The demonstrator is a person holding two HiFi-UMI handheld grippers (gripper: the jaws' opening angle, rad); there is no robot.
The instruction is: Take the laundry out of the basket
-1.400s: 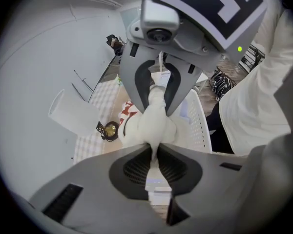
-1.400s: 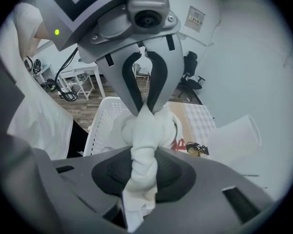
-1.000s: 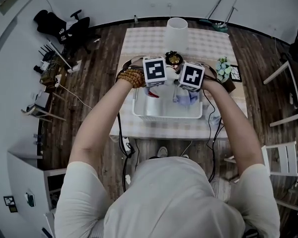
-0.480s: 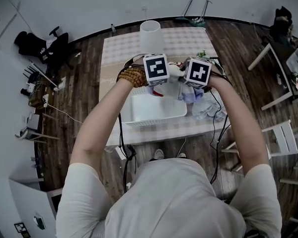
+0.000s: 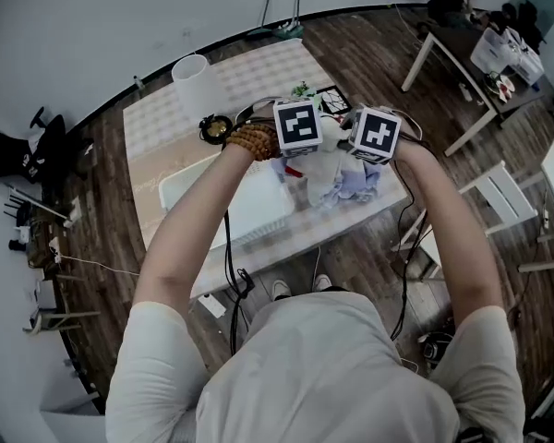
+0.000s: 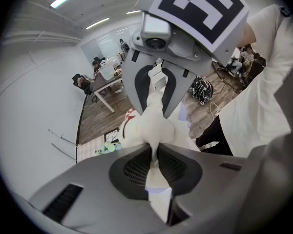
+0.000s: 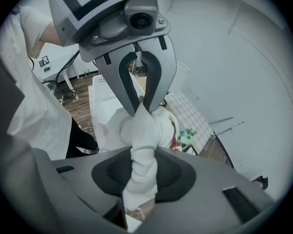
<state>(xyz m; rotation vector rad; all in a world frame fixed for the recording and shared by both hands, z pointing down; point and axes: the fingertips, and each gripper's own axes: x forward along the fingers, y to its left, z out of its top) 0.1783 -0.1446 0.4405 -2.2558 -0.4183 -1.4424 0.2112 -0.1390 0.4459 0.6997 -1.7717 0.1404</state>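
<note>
The white laundry basket (image 5: pixel 199 190) stands on the checked table (image 5: pixel 157 123), left of both grippers. A white garment (image 5: pixel 349 185) with a pale blue part hangs between them, over the table's right edge. My left gripper (image 5: pixel 305 151) is shut on one end of it; in the left gripper view the cloth (image 6: pixel 155 126) runs from my own jaws (image 6: pixel 155 149) to the other gripper's. My right gripper (image 5: pixel 360 157) is shut on the other end (image 7: pixel 142 130), twisted thick between its jaws (image 7: pixel 142 156). Something red (image 5: pixel 293 172) shows under the left gripper.
A white cylinder bin (image 5: pixel 192 77), a small green plant (image 5: pixel 303 90), a dark frame (image 5: pixel 332 101) and a dark round object (image 5: pixel 212 127) stand on the table. A white chair (image 5: pixel 487 192) is at the right, another table (image 5: pixel 471 49) farther off. Cables hang by the table's front.
Both grippers have carried the white garment to the right, from above the basket to beyond its right end. The head view has swung, so the table now lies slanted at the left.
</note>
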